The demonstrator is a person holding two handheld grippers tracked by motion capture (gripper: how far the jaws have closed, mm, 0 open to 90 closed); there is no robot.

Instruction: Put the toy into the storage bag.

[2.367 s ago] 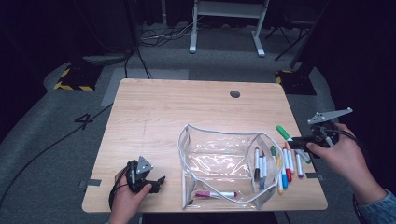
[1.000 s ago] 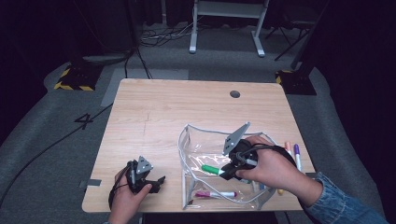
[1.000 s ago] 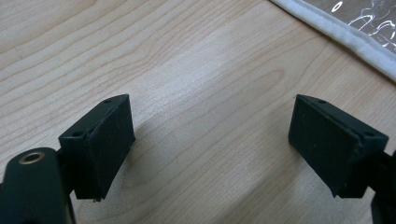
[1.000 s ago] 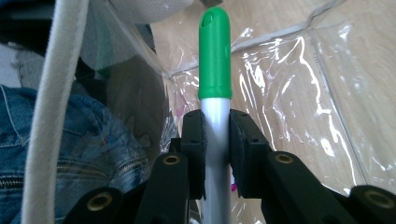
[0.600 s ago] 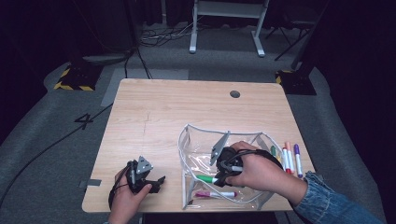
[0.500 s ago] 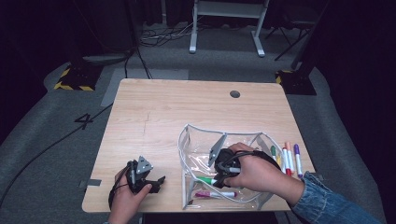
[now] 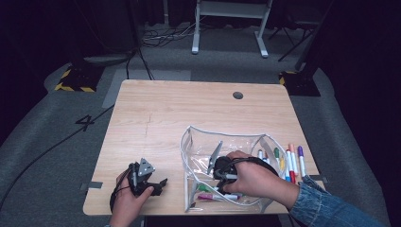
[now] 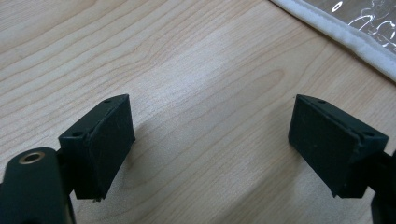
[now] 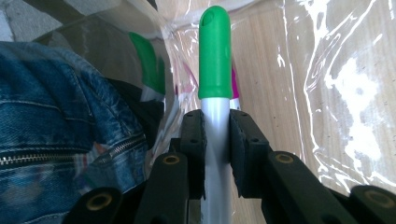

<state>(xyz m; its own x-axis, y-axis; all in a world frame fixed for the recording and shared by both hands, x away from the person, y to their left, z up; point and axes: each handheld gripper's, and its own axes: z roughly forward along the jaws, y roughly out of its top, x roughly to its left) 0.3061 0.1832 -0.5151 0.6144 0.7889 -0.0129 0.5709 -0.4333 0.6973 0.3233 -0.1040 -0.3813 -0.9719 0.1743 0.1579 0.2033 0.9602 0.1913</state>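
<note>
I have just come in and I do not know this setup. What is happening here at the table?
A person is putting markers into a clear plastic pouch on a wooden table. The right gripper is inside the pouch, shut on a green-capped marker. A pink marker already lies in the pouch. More markers lie in a row to the right of it. The left gripper rests open on the table, left of the pouch, holding nothing.

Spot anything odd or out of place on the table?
Nothing stands out. The right gripper holds a green-capped marker inside the clear pouch, more markers lie in a tidy row beside it, and the left gripper rests open on bare wood.
</note>
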